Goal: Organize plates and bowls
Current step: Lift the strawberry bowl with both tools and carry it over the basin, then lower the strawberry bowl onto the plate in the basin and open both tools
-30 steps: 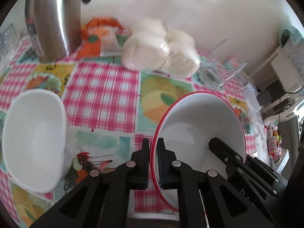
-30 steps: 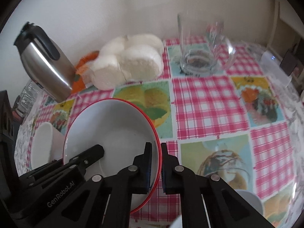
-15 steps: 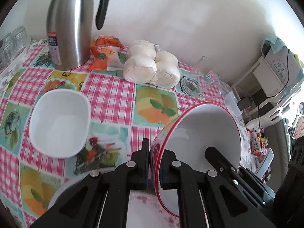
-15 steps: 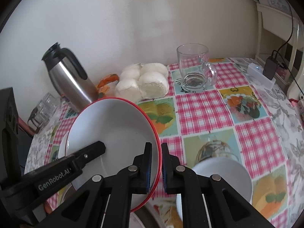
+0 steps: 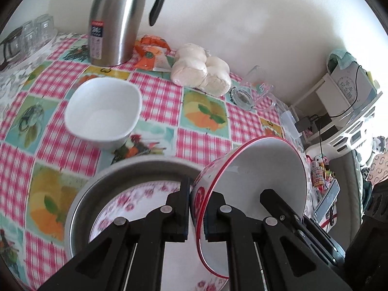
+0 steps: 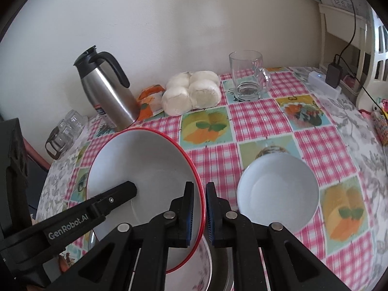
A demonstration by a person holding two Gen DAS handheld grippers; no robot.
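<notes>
A red-rimmed white bowl (image 5: 264, 167) is held in the air by both grippers, one on each side of its rim. My left gripper (image 5: 197, 208) is shut on its left rim; my right gripper (image 6: 200, 208) is shut on the opposite rim (image 6: 145, 160). Below the bowl sits a metal basin (image 5: 80, 194) with a pink-flowered plate (image 5: 126, 201) inside. A square white bowl (image 5: 104, 111) stands on the checked cloth to the left. A round white bowl (image 6: 278, 191) stands to the right.
A steel thermos jug (image 5: 114, 21), an orange packet (image 5: 150, 53), a bag of white buns (image 5: 201, 70) and a glass mug (image 6: 247, 75) stand along the wall. Small glasses (image 5: 29, 36) are at far left. The table edge and a white charger (image 6: 325, 84) lie right.
Both grippers have lifted the red-rimmed bowl up and drawn it back toward the near edge. The metal basin with the flowered plate has come into view beneath it.
</notes>
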